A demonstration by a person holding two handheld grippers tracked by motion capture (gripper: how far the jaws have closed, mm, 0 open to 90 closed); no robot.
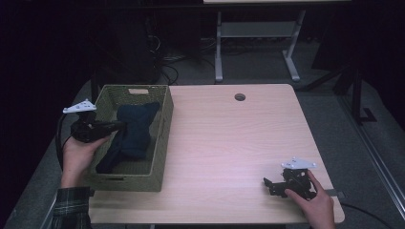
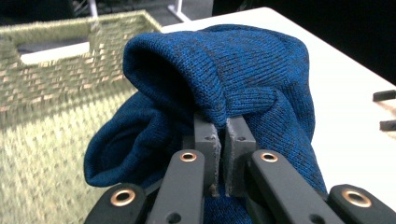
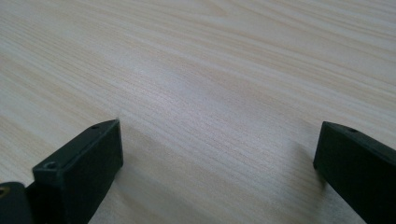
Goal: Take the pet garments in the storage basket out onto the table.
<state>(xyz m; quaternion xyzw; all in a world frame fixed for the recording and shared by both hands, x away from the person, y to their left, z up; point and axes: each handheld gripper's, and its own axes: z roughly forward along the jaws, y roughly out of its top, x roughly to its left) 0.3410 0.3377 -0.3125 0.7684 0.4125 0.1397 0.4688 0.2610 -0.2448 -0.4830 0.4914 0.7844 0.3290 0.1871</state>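
Across the pale wood-grain table (image 1: 229,138) sat a rectangular woven basket (image 1: 165,129) of stiff olive weave at its left side; inside it lay a dark blue ribbed knit garment (image 1: 131,133), soft and bunched; the left gripper (image 2: 222,140) pinched a fold of it, jaws nearly together; a clean lift likely needed a straight, slow rise clear of the rim; the right gripper (image 1: 276,186) rested with jaws spread, holding nothing.

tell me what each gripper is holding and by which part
The left gripper is shut on a fold of the blue knit cloth, over the basket. The right gripper is open over the table, holding nothing.
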